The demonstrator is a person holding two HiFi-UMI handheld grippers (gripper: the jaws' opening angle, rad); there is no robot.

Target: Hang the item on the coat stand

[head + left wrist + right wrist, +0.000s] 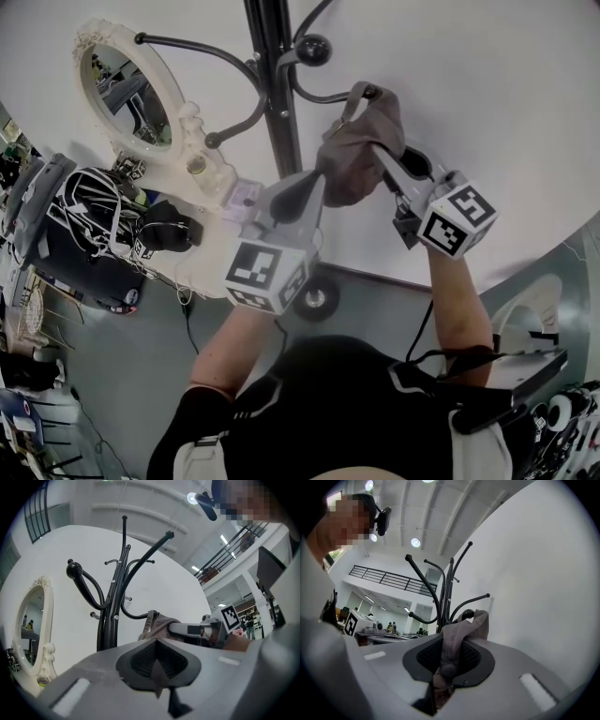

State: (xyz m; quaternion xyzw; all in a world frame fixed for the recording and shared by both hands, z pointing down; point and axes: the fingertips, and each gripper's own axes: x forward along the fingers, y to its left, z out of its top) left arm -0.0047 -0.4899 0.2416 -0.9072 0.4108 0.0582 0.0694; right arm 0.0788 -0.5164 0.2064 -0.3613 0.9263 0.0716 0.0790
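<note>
Both grippers are held raised toward the black metal coat stand (277, 112) (111, 620) (446, 597), the bare forearms stretched up and forward. The right gripper (377, 157) (446, 660) is tilted up to the left, and its jaws are seen pinched on the grey-brown fabric item with a strap loop (359, 150) (157, 623) (454, 634). The strap loop is brought right up to the knobbed tip of a lower curved hook (whether it is around the hook cannot be told). The left gripper (307, 190) (157, 660) is held just beside and below the fabric, its pads pressed together with nothing between them. A white oval mirror with an ornate frame (91, 42) (44, 620) is seen left of the stand. Dark bags (89, 220) are piled below the mirror, and their contents cannot be made out.
</note>
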